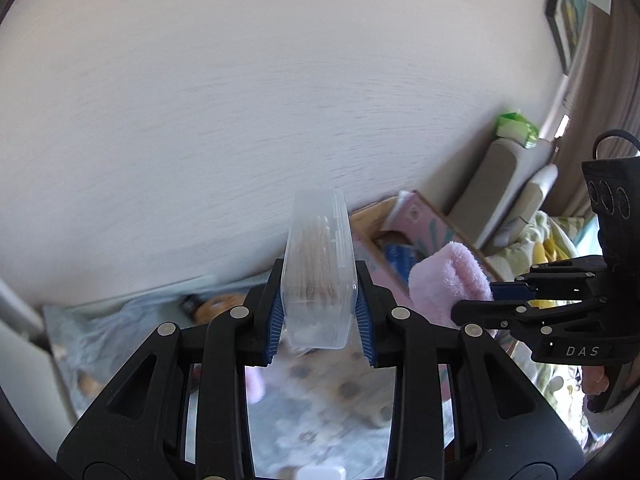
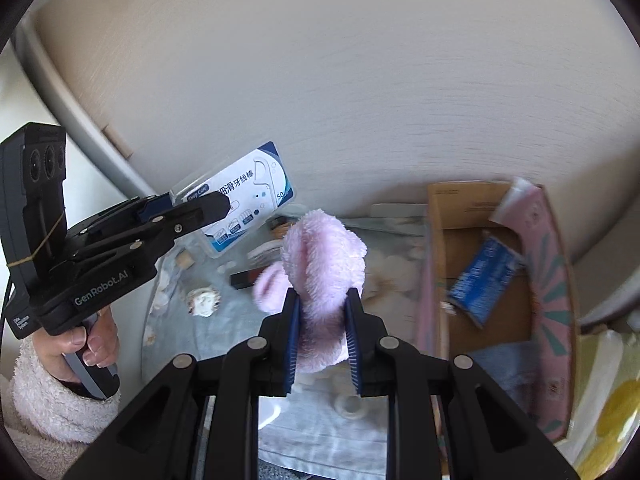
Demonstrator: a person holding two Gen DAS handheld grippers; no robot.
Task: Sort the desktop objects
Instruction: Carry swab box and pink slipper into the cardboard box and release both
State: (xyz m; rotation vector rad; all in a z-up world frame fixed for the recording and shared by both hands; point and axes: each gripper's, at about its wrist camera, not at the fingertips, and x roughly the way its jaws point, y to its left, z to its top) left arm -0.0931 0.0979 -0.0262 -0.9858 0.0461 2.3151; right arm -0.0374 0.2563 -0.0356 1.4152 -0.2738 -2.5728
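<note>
Left tool (image 1: 319,312) clamps a clear plastic box of dental floss picks (image 1: 319,268) between its blue pads (image 1: 276,320), the box standing on end and reaching forward past the fingertips. At the right of this left wrist view, the right tool (image 1: 472,300) is closed on a pink fluffy sock (image 1: 450,280). Beyond them an open cardboard box (image 1: 404,236) sits against a pale wall (image 1: 240,100), and a patterned cloth (image 1: 320,400), blurred, lies underneath.

From the right wrist view, the right tool (image 2: 322,332) pinches the sock (image 2: 320,268) near its lower part, the fluffy end standing up above the fingertips. The left tool (image 2: 196,208), held by the person's left hand (image 2: 86,344), grips the floss pick box (image 2: 248,196) by one end, its blue and white label facing the camera. To the right the cardboard box (image 2: 476,220) holds a blue packet (image 2: 482,280). Small items lie scattered on the light blue cloth (image 2: 240,328) covering the desk, too blurred to name.
</note>
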